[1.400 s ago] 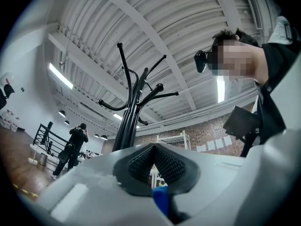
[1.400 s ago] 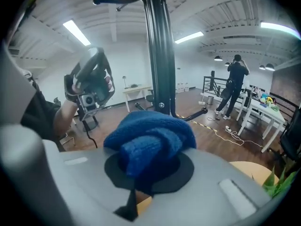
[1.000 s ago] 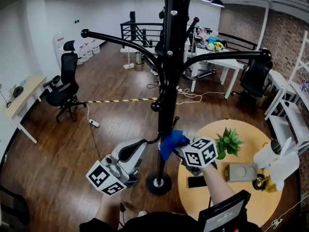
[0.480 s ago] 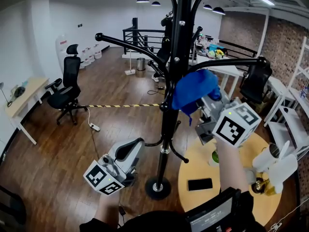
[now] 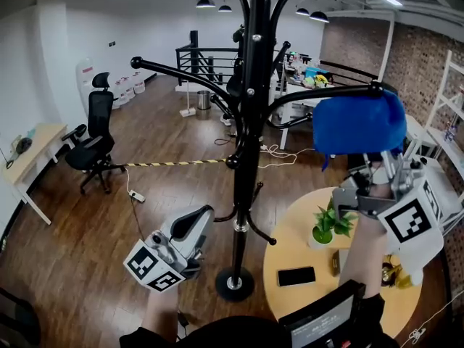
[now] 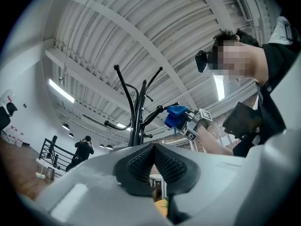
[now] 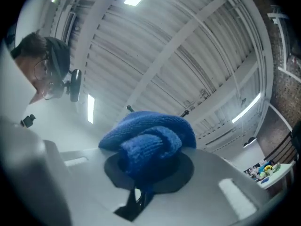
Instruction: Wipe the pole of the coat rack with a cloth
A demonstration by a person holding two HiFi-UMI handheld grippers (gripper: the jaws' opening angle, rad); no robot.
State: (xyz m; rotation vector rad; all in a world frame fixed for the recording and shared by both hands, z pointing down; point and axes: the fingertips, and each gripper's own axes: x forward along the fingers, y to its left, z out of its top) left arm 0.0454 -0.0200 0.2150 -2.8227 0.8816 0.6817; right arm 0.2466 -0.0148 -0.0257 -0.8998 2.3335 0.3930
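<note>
Right gripper (image 5: pixel 360 159) held high with the cloth (image 5: pixel 359 125), off the pole.
The coat rack pole (image 5: pixel 246 158) stands well to this claw's left, with the round table (image 5: pixel 290 227) below it. Its jaws are clamped on the bunched blue cloth, which sits by a rack arm tip (image 5: pixel 341 90), possibly touching it. The left gripper (image 5: pixel 197 220) is low, just left of the pole, jaws together and empty.
</note>
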